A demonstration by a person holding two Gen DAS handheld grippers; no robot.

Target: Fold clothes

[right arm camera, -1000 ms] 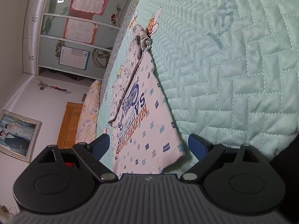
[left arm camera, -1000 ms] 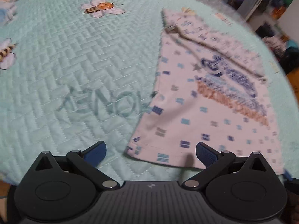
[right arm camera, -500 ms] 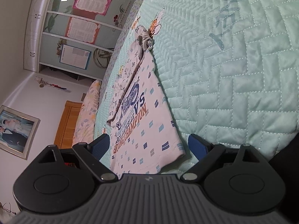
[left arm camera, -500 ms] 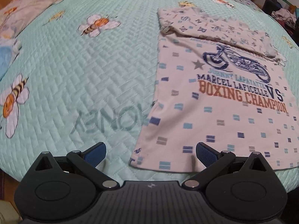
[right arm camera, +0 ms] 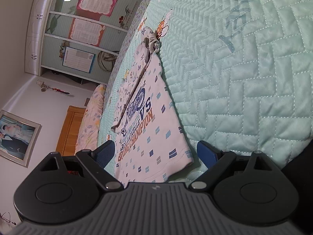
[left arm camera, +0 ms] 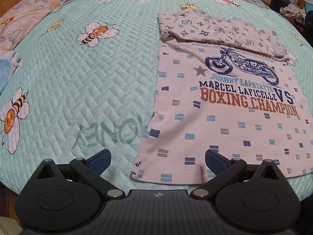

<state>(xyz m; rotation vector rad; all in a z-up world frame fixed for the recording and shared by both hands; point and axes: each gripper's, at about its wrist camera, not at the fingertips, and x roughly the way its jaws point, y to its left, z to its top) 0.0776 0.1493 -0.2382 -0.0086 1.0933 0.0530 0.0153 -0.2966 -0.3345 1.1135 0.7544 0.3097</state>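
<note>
we see a white printed t-shirt [left arm camera: 225,105] lying flat on the bed, on the mint quilted bedspread [left arm camera: 88,78] with bees, and its top part is folded down over the motorcycle print. our left tool [left arm camera: 157,161] hangs over the lower hem with both jaws wide apart, holding nothing. our right tool [right arm camera: 155,153] is also spread wide and empty, with the shirt's near corner [right arm camera: 185,156] lying between its blue pads [right arm camera: 207,153] without touching them.

The shirt [left arm camera: 225,105] runs past the frame's right edge.
</note>
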